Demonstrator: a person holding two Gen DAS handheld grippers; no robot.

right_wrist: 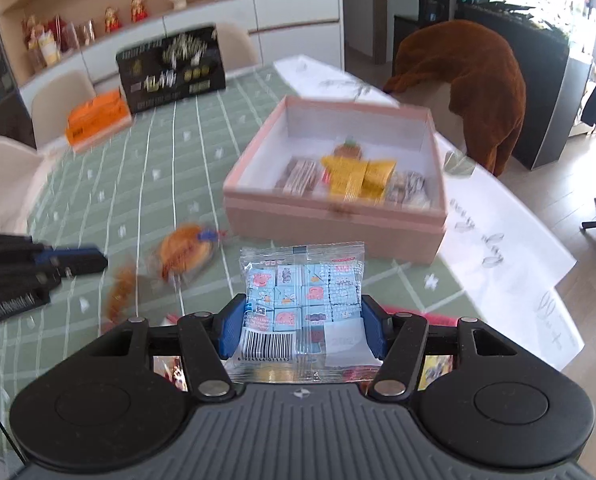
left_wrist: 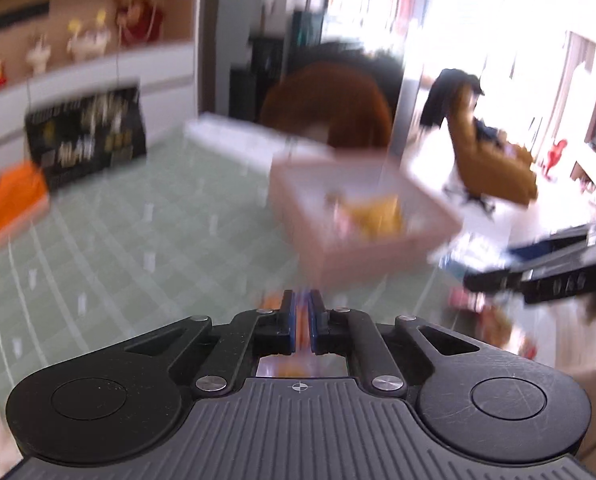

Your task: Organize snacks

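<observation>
Snack packet (right_wrist: 302, 304) in right claw (right_wrist: 302, 320): right wrist view only.

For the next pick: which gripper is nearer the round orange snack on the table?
Left. The left gripper is just beside the snack; the right gripper, holding a blue packet, sits farther back.

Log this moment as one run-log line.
right tool: shut on blue snack pack | left tool: shut, something orange between pads | pink box: open
</observation>
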